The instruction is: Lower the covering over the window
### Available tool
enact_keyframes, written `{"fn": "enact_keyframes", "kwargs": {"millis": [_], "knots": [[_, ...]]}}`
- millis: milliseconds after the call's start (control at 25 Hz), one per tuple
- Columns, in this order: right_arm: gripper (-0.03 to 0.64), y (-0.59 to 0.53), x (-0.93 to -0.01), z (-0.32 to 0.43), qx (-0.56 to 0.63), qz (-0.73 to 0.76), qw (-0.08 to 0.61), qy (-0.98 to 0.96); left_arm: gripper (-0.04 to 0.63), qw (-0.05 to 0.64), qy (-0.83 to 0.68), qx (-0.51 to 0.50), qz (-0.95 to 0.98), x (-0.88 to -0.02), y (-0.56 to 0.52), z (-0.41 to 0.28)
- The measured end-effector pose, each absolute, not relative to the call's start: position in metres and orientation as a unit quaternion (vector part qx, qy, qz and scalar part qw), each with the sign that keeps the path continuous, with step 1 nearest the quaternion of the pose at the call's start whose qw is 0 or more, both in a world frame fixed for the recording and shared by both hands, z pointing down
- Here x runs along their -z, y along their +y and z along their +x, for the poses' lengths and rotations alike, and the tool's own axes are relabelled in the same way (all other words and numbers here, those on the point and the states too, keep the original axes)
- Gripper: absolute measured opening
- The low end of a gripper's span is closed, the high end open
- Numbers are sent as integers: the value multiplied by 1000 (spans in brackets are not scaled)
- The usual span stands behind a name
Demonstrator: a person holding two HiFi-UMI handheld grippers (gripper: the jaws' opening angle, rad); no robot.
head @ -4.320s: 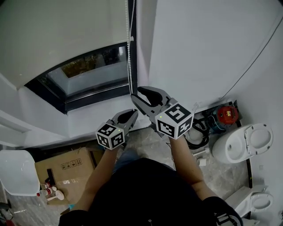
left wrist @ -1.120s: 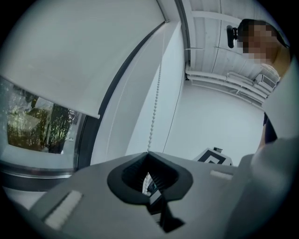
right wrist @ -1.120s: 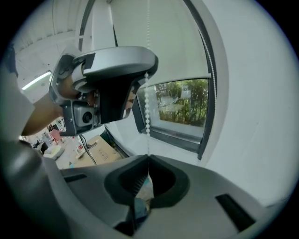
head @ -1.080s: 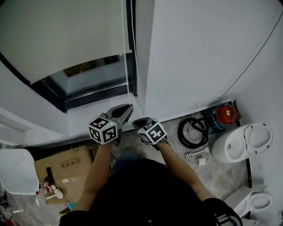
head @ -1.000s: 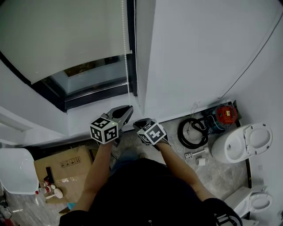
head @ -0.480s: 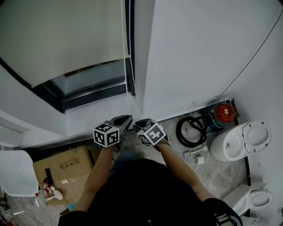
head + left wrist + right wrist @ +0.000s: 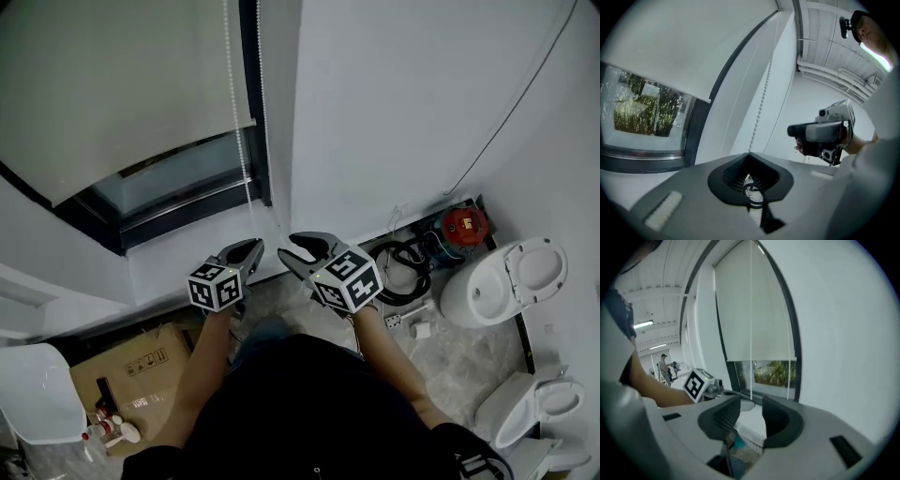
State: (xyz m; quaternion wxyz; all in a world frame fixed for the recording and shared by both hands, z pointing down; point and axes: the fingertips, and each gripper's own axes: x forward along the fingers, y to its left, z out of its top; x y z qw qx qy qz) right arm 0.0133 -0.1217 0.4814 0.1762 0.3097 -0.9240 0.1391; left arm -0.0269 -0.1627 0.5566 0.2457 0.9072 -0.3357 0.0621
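A pale roller blind [image 7: 112, 84] covers the upper part of the window, and bare glass [image 7: 178, 183] shows below its bottom edge. The white bead chain [image 7: 246, 178] hangs by the dark frame. My left gripper [image 7: 255, 246] is shut on that chain [image 7: 761, 108], which rises out of the closed jaws [image 7: 750, 154]. My right gripper [image 7: 294, 245] stands just right of it. Its jaws have just been opening and nothing is between them [image 7: 751, 411]. In the right gripper view the chain [image 7: 751, 333] hangs beyond the jaws, in front of the blind [image 7: 750, 310].
The white sill [image 7: 187, 253] runs under the window. On the floor to the right are a black hose coil [image 7: 398, 262], a red device [image 7: 461, 225] and a toilet [image 7: 511, 277]. A cardboard box [image 7: 122, 370] lies at lower left.
The right gripper has risen, let go of the chain and opened. The left gripper has come down a little, still shut on the chain. The blind hangs lower than in the earliest frame.
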Motion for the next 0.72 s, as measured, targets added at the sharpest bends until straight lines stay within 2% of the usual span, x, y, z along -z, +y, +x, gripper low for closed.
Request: {"fn": "enact_keyframes", "kwargs": {"millis": [360, 520, 720], "knots": [[109, -151, -397, 21, -86, 409, 78, -905, 12, 225, -374, -50, 898, -562, -185, -48], [37, -155, -385, 13, -78, 436, 46, -895, 13, 229, -374, -72, 896, -573, -185, -62], [17, -155, -387, -4, -64, 448, 38, -891, 14, 267, -376, -94, 883, -614, -173, -90]]}}
